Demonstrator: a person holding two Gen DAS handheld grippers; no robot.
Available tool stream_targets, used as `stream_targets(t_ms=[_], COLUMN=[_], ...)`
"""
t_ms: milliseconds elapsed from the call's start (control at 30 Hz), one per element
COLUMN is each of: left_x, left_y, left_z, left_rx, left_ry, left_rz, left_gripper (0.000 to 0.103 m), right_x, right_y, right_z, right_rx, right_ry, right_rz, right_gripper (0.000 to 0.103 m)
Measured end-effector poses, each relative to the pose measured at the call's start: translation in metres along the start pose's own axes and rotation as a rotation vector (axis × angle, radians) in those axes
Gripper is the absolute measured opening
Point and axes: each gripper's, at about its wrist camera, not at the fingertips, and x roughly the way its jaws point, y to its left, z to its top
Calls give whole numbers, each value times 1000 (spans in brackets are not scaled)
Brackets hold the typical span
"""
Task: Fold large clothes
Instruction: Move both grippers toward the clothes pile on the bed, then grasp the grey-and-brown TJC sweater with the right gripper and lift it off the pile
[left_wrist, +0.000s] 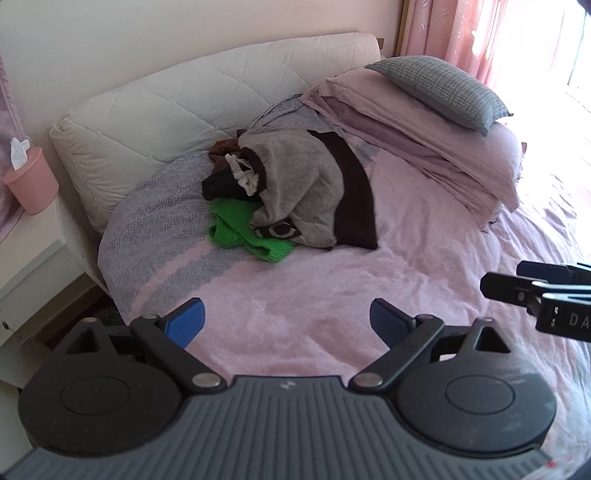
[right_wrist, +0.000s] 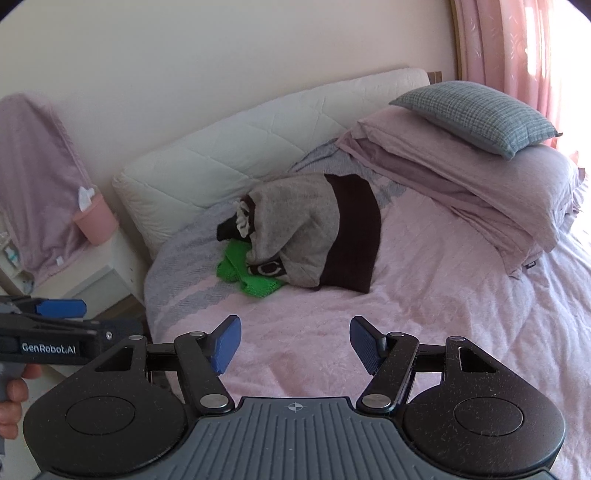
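A heap of clothes lies on the pink bed near the headboard: a grey sweater with a dark brown band (left_wrist: 314, 184) (right_wrist: 306, 236) on top, a green knit garment (left_wrist: 243, 229) (right_wrist: 251, 273) under its front edge, and dark and cream pieces (left_wrist: 236, 177) behind. My left gripper (left_wrist: 286, 319) hovers open above the pink blanket, well short of the heap, nothing between its blue pads. My right gripper (right_wrist: 295, 343) is open too, also over bare blanket. Each gripper shows at the edge of the other's view: the right gripper (left_wrist: 535, 295) and the left gripper (right_wrist: 61, 314).
A quilted white headboard cushion (left_wrist: 184, 110) backs the bed. Folded pink bedding with a grey checked pillow (left_wrist: 443, 88) is stacked at the right. A pink tissue holder (left_wrist: 31, 181) stands on a white nightstand (left_wrist: 33, 258) at the left. Pink curtains (left_wrist: 461, 29) hang at the far right.
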Motion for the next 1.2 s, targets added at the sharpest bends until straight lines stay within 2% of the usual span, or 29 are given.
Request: stream_targets(t_ms=[100, 300, 467, 800, 1033, 1200], left_x=[22, 72, 117, 212, 273, 305], left_y=[26, 72, 98, 123, 132, 143], left_z=[17, 54, 79, 111, 122, 127], left_rx=[17, 15, 14, 51, 68, 58], left_ry=[7, 17, 47, 104, 169, 191], left_rz=[1, -3, -10, -47, -36, -18], left_gripper=[94, 94, 94, 93, 93, 91], right_x=[30, 89, 145, 253, 323, 365], right_y=[15, 40, 55, 57, 51, 51], right_z=[14, 47, 64, 86, 96, 97], right_rx=[15, 34, 28, 42, 21, -13], right_ry=[24, 15, 31, 76, 123, 156], right_rz=[-7, -41, -61, -114, -139, -121], right_gripper=[63, 63, 63, 63, 63, 63])
